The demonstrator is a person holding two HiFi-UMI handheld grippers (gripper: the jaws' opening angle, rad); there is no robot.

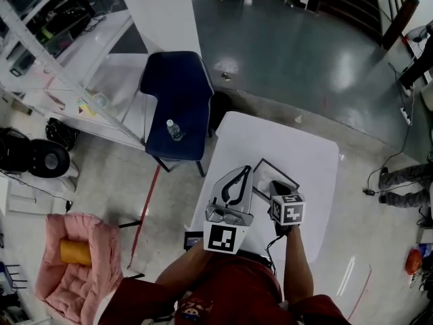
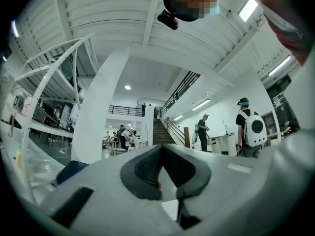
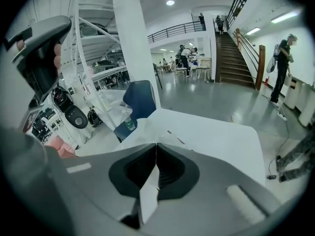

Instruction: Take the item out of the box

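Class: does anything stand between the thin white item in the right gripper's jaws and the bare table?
Nothing visible does. The right gripper is shut on the white item, and the table beyond the box lies bare.

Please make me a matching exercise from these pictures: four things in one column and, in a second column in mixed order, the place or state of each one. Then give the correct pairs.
Things
1. water bottle
2. orange roll
3. box
4. right gripper

Place or state
A. on the white table
B. shut on a thin white sheet
C. on the seat of the blue chair
D. on the pink cushion

Pairs: 1-C, 2-D, 3-A, 4-B
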